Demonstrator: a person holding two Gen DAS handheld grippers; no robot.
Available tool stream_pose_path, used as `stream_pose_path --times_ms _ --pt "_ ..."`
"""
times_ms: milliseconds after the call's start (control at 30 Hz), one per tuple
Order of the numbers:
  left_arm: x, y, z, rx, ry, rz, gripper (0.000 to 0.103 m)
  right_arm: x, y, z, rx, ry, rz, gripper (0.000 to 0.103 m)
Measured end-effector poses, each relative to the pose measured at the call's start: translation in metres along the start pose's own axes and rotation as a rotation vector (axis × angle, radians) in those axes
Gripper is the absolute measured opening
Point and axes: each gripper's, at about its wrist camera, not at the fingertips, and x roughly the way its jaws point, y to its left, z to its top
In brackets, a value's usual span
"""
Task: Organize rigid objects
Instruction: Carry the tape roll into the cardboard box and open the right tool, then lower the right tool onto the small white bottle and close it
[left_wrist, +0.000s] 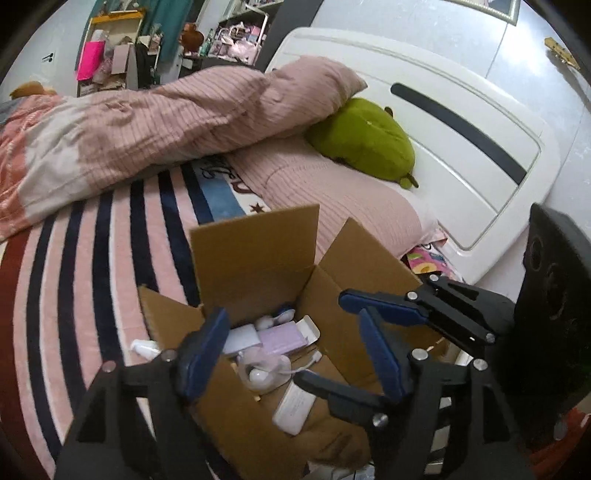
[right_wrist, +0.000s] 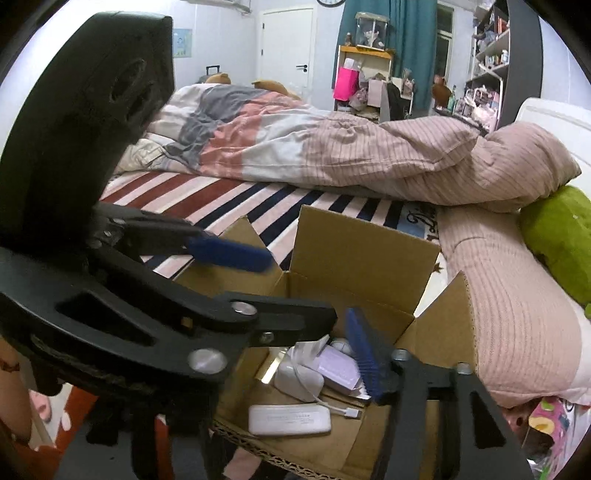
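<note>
Both grippers are hovering over the open cardboard box (left_wrist: 255, 254) at the edge of the bed, tilted down toward its contents. The left gripper (left_wrist: 295, 350) is standing with its blue-padded jaws apart, nothing between them; its fingers (left_wrist: 207, 350) are framing the inside of the box. The right gripper (left_wrist: 332, 339) is crossing in from the right side of the left wrist view, its jaws also parted and holding nothing. From the right wrist view, one blue finger (right_wrist: 364, 352) of the right gripper (right_wrist: 310, 317) is hanging just over the box's inside, while the left gripper's black frame is filling the left half of the picture.

Down in the box, the rigid things are lying together: a white power bank (right_wrist: 290, 419) near the front wall, a white charger (right_wrist: 299, 376) with its cable (right_wrist: 336, 406), a pale lilac packet (right_wrist: 338, 363), and a small white rounded piece (left_wrist: 258, 376) that is too blurred to name. A white bottle-like thing (left_wrist: 142, 347) is lying on the bed just outside the left flap.

The box is sitting on a striped blanket (left_wrist: 74, 266) in pink, navy and dark red. Behind it, a rumpled pink duvet (left_wrist: 166, 122) is stretching across the bed, a green plush toy (left_wrist: 362, 136) is resting against the white headboard (left_wrist: 461, 122), and cluttered shelves (right_wrist: 491, 55), a teal curtain (right_wrist: 406, 29) and a white door (right_wrist: 284, 48) are lining the far wall.
</note>
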Motion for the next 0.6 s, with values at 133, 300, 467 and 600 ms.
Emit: stream_pose_path --times_ms 133,300,467,600 --pt "-0.031 0.011 -0.005 -0.010 -0.053 0.048 0.077 -0.004 0.010 0.003 -0.019 0.000 -0.010 0.054" --pt "-0.073 0.032 -0.016 -0.031 -0.118 0.127 0.078 -0.013 0.032 0.012 -0.045 -0.015 -0.008 0.054" --pt "-0.118 0.064 -0.035 -0.074 -0.182 0.221 0.083 -0.013 0.070 0.028 -0.088 -0.032 0.009 0.055" --pt "-0.147 0.100 -0.058 -0.130 -0.212 0.298 0.083 -0.003 0.107 0.043 -0.119 -0.040 0.055 0.055"
